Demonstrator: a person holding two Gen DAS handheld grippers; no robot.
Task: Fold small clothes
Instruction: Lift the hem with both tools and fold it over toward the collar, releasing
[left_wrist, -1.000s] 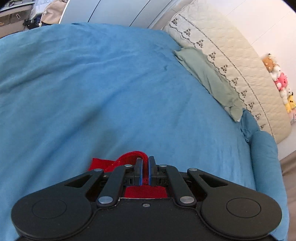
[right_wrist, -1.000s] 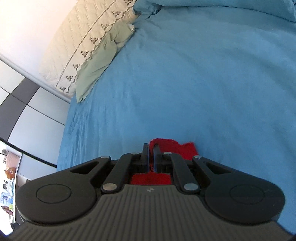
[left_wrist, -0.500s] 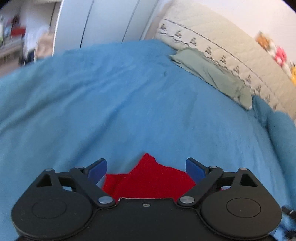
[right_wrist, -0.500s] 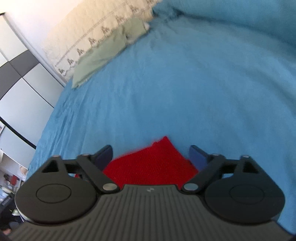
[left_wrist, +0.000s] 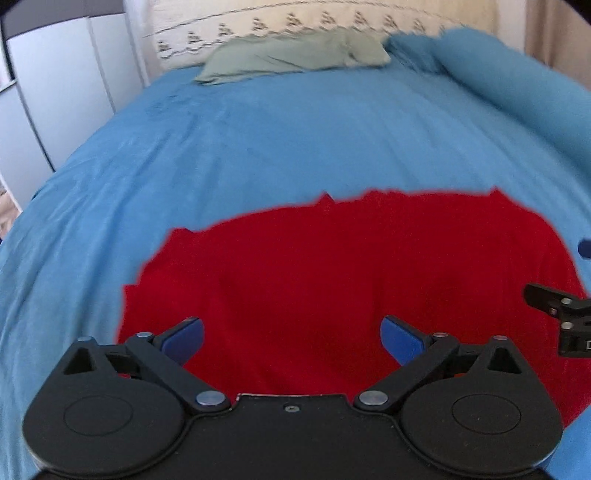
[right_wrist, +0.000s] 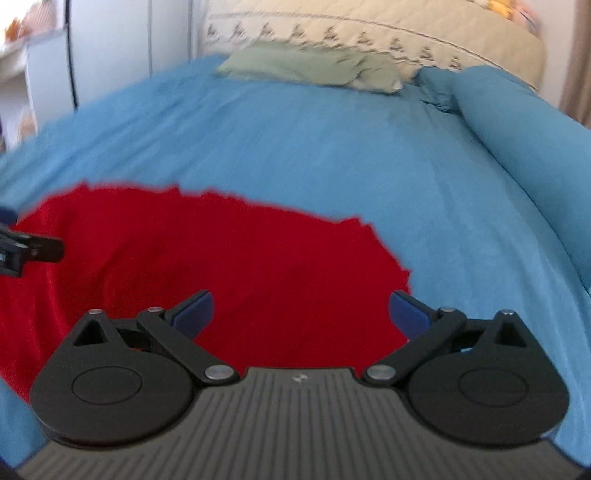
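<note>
Red cloth (left_wrist: 351, 291) lies spread flat on my blue bedspread (left_wrist: 295, 147), filling the near part of both wrist views, with a ragged far edge and a jagged left side.

Starting at the left of the left wrist view, I see pale cabinet doors (left_wrist: 55, 92) beside the bed, then the bedspread running up to a green pillow (left_wrist: 291, 55) that rests against a cream embroidered headboard cover (left_wrist: 295, 18). My left gripper (left_wrist: 291, 338) hangs over the near edge of the cloth with its blue fingers (left_wrist: 183, 338) spread wide and nothing between them. Further right a rolled blue bolster (left_wrist: 517, 85) runs along the bed's right side, well apart from the cloth. At the far right edge a black piece of my right gripper (left_wrist: 554, 310) pokes in above the cloth's right end.

From the right wrist camera, the left gripper's black tip (right_wrist: 29, 251) shows at the left margin over the cloth (right_wrist: 221, 266). My right gripper (right_wrist: 299, 312) is likewise wide open and holds nothing; its right finger sits about at the cloth's right edge. Beyond lie the bedspread (right_wrist: 332, 147), the pillow (right_wrist: 314, 64) and the bolster (right_wrist: 517, 122). Nothing lies on the cloth itself.
</note>
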